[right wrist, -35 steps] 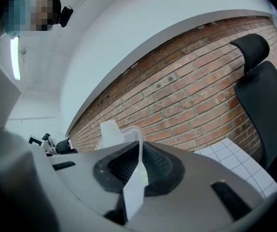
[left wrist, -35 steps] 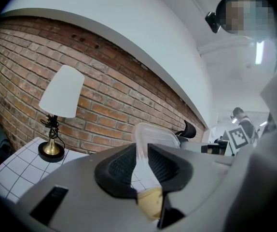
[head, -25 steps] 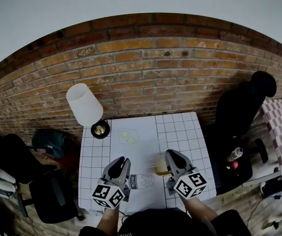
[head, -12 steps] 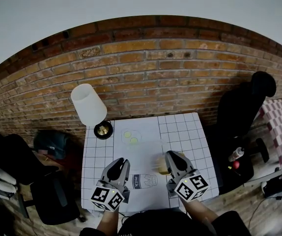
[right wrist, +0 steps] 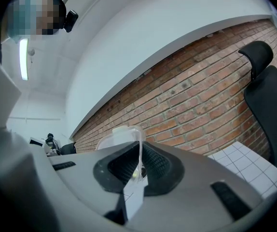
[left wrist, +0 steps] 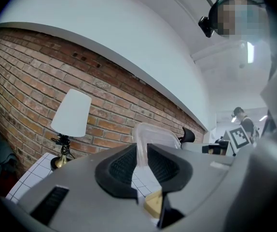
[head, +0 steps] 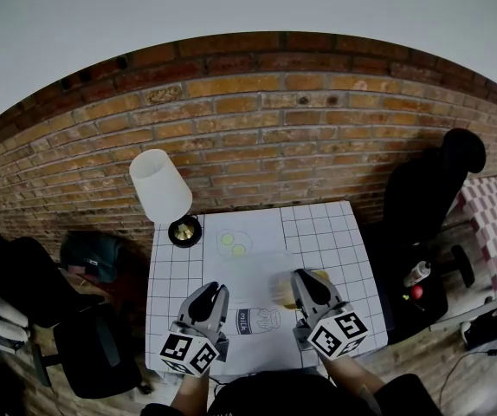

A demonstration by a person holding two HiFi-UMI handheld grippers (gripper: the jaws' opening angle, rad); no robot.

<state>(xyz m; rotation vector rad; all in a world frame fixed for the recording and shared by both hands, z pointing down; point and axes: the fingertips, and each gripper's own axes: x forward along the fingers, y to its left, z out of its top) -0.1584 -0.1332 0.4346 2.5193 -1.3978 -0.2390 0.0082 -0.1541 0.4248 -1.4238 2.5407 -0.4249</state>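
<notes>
Left tool (left wrist: 142, 154): clamped on the rim of the clear plastic container (left wrist: 154, 133).
Right tool (right wrist: 139, 162): gripping the opposite rim.
Underneath: gridded bench (head: 335, 232) with a table lamp (head: 160, 185).

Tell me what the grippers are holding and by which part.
One clear plastic container, pinched by its rim: left gripper on one side, right gripper on the opposite side.

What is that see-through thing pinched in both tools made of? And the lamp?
The clear container looks like thin, glossy plastic: the brickwork shows faintly through it. The lamp shade is white and matte, either fabric or plastic; it is hard to tell which. The lamp base is shiny gold, probably a brass-like metal.
</notes>
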